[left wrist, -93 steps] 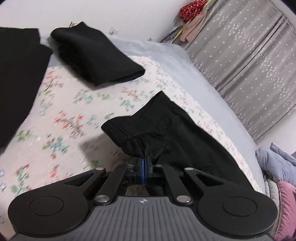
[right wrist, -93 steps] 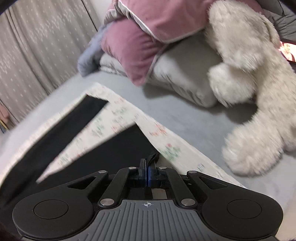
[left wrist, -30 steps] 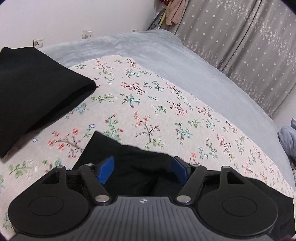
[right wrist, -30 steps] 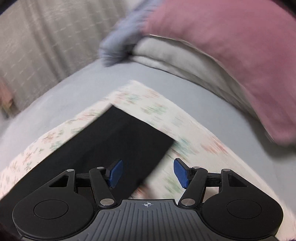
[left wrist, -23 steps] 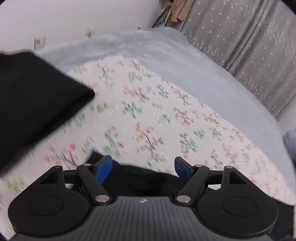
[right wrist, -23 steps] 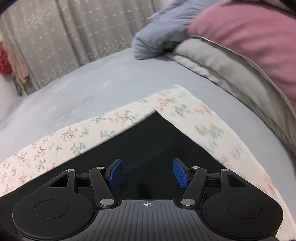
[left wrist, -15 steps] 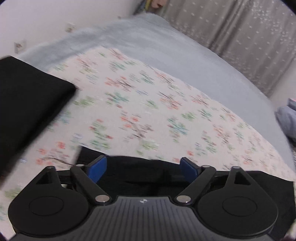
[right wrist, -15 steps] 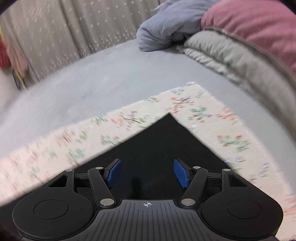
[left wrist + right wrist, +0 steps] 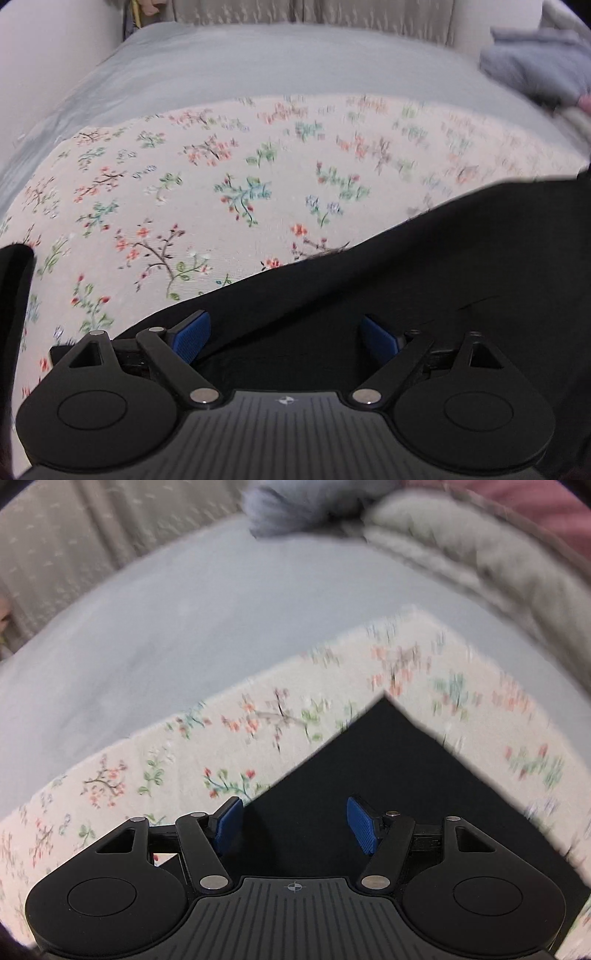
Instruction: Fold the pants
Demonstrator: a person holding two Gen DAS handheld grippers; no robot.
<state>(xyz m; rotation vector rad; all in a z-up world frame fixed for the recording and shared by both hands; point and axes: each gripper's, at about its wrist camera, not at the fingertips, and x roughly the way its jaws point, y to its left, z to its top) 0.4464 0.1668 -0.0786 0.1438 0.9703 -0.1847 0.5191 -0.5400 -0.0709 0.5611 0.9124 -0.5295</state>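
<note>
The black pants lie flat on a floral cloth spread on the bed. In the left wrist view their long edge runs from lower left to upper right. My left gripper is open and empty, just above the pants near that edge. In the right wrist view a squared end of the pants points away from me on the floral cloth. My right gripper is open and empty, hovering over that end.
A grey-blue bedsheet surrounds the floral cloth. Grey and pink bedding is piled at the right, with a blue-grey garment beside it. Curtains hang behind the bed. Another black item shows at the left edge.
Both grippers were shut on the pants three seconds ago and are open now. The left view has swung right, away from the folded black pile; the right view has shifted slightly over the pant end.
</note>
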